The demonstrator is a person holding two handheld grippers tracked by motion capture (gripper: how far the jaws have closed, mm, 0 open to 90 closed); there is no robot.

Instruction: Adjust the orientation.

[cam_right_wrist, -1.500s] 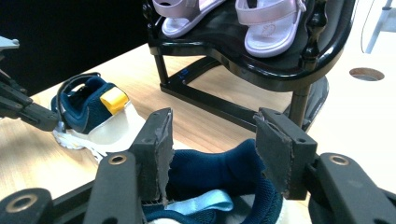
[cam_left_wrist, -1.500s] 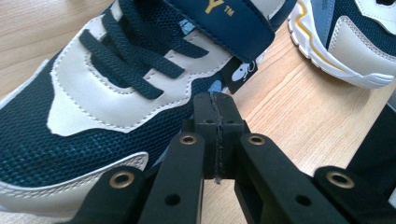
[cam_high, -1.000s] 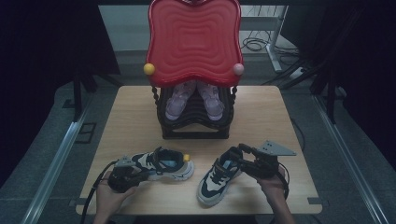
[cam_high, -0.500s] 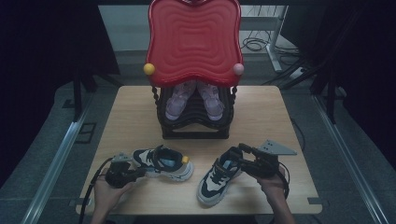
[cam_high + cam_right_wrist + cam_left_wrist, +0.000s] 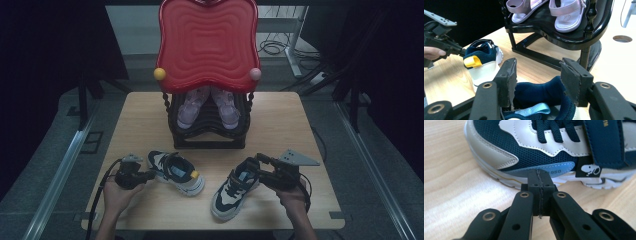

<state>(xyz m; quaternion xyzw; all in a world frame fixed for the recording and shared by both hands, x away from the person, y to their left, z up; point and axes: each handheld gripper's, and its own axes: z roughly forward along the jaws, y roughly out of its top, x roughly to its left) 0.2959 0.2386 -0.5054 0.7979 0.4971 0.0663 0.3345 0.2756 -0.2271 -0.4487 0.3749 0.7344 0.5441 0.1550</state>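
Since the earlier frame, left sneaker [image 5: 176, 172] slid rightward, nudged by clenched left hand-held gripper [image 5: 148, 175]. Right hand-held gripper [image 5: 251, 168] clasps right sneaker's [image 5: 234, 189] heel collar; soft fabric might slip.

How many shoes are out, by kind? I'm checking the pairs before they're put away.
Navy and white lace-up sneakers on the wooden table: 2
Lilac strap sandals on the black shoe rack: 2
Total: 4
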